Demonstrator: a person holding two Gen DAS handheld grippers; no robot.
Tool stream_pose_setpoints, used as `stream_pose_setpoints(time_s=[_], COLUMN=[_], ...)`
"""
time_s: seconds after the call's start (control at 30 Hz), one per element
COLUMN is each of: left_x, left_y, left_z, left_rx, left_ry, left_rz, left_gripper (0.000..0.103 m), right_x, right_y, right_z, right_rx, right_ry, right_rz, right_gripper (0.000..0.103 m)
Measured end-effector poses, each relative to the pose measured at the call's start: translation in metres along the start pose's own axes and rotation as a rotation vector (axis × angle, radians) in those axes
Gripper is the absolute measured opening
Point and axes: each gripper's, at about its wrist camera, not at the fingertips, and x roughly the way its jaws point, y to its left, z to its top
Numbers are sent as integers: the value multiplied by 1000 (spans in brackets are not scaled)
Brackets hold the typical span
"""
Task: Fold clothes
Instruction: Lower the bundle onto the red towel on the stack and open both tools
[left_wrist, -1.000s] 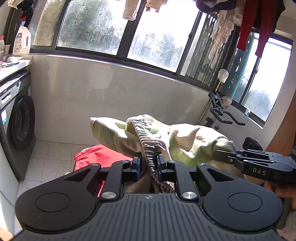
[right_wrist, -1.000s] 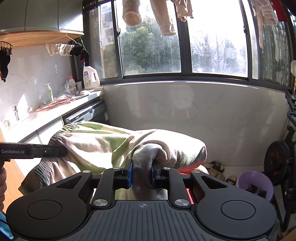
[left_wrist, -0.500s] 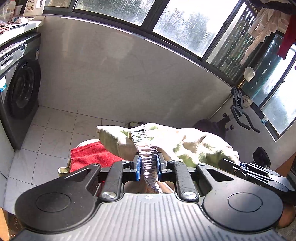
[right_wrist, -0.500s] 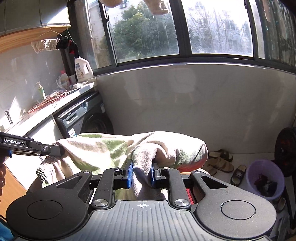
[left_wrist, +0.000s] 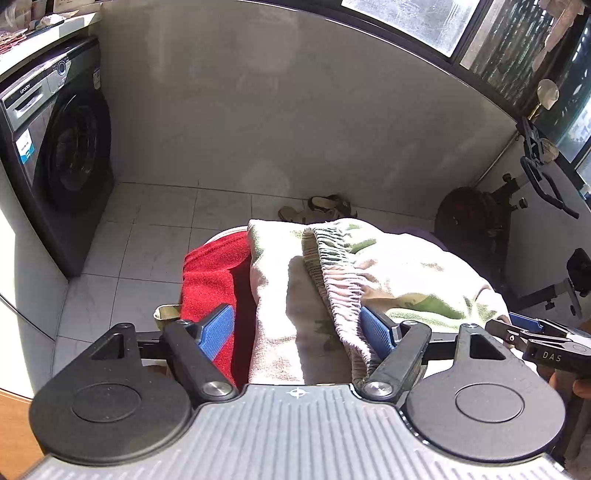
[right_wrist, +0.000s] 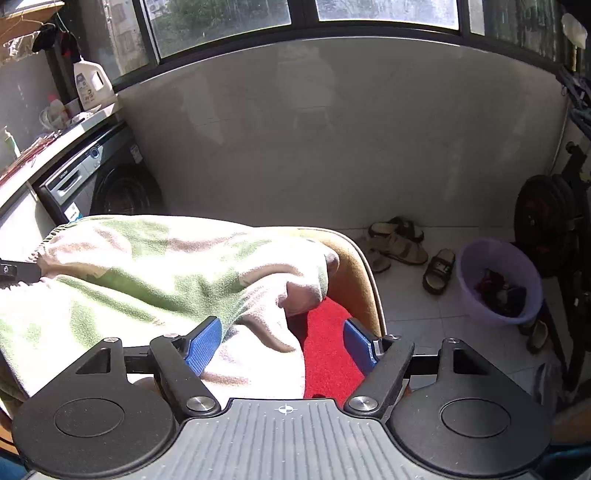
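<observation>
Both hand-held grippers spread over garment (left_wrist: 388, 273)

You have two grippers, the left gripper (left_wrist: 300, 328) and the right gripper (right_wrist: 280, 345), one green-patterned garment (right_wrist: 166, 266), one red cloth (left_wrist: 210, 273), one washing machine (left_wrist: 55, 147), one purple bucket (right_wrist: 498, 280) and one detergent bottle (right_wrist: 90, 83).

Both grippers point steeply downward over the green-and-cream garment (left_wrist: 388, 280), jaws spread wide after just opening. The left gripper (left_wrist: 297, 328) straddles the garment's gathered waistband, its right blue finger (left_wrist: 375, 328) lying against the elastic edge, its left finger (left_wrist: 214, 330) standing clear. The right gripper (right_wrist: 282, 345) sits at the garment's opposite end, cloth lying loose between its fingers (right_wrist: 203, 345), neither pad pressing it.
</observation>
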Motion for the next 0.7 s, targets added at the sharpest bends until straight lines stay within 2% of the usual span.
stream_pose_setpoints(time_s=[0.13,0.23,0.3,0.33,0.37,0.4,0.43,0.47,0.53,0.6,0.63,0.7], left_x=[-20,-22,-18,-15,-14,-13,-15,-18,-22,-21,-21,-22], left_y=[17,23,24,24,22,19,17,15,12,15,18,21], left_z=[-10,-21,-31,-36,-40,-43,-43,-43,-43,-45,-46,-48], left_rx=[-32,-80,-107,-111,-112,-112,-113,-107,-83,-86,-93,-91], left_ry=[17,66,107,123,123,118,109,102,96,102,103,104], left_rz=[-71,-137,-173,-179,-187,-196,-202,-198,-182,-188,-195,-200], left_gripper=[87,87,86,68,52,36,29,28,28,28,28,28], right_x=[-25,-42,-44,-42,-39,-38,-37,-44,-60,-74,-71,-56], right_y=[-41,-62,-63,-60,-54,-48,-42,-39,-35,-45,-48,-53], right_z=[-13,-23,-35,-41,-46,-48,-50,-48,-46,-48,-50,-62], right_rx=[216,333,379,386,382,377,372,380,415,458,458,443], right_ry=[-29,-31,7,24,42,40,38,7,-52,-64,-41,64], right_rz=[87,230,313,323,308,289,270,284,325,336,311,228], right_gripper=[68,67,63,50,27,21,16,12,10,10,10,10])
